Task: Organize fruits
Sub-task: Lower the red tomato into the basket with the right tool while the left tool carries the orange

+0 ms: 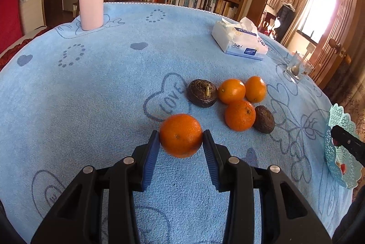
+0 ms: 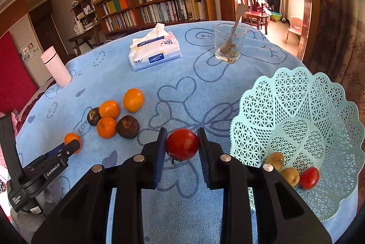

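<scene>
Left gripper [image 1: 180, 137] is clamped on an orange [image 1: 181, 135]: blue pads press its left and right flanks, fruit sits at the fingertips, most of it proud of the pad ends, lifted off the blue towel [image 1: 102, 88]. Jaws are narrow, not fully closed, stopped by the fruit. Gripper is pitched down toward the table, fingers pointing to 12 o'clock in its own view. Right gripper [image 2: 182, 144] is closed on a red fruit [image 2: 182, 144], pads on both flanks, again right at the tips, above the towel; dark stem bit hangs under it. It is also angled down. From the right wrist view the left gripper with its orange shows at 9 o'clock, well apart from the right one. Loose pile on the towel: three oranges [image 1: 239, 115] and two dark brown fruits [image 1: 202, 92] bunched together, at 1 o'clock from the left fingers, at 10 o'clock from the right fingers. Teal lattice basket [image 2: 296, 107] sits at 3 o'clock of the right gripper, just beside it, holding another red fruit [image 2: 309, 177] and two tan-brown fruits [image 2: 290, 176] low in the bowl. Far side of the table: tissue pack [image 2: 155, 50] at 12, glass [image 2: 230, 45] with a spoon at 1, pink bottle [image 2: 56, 69] at 10.
</scene>
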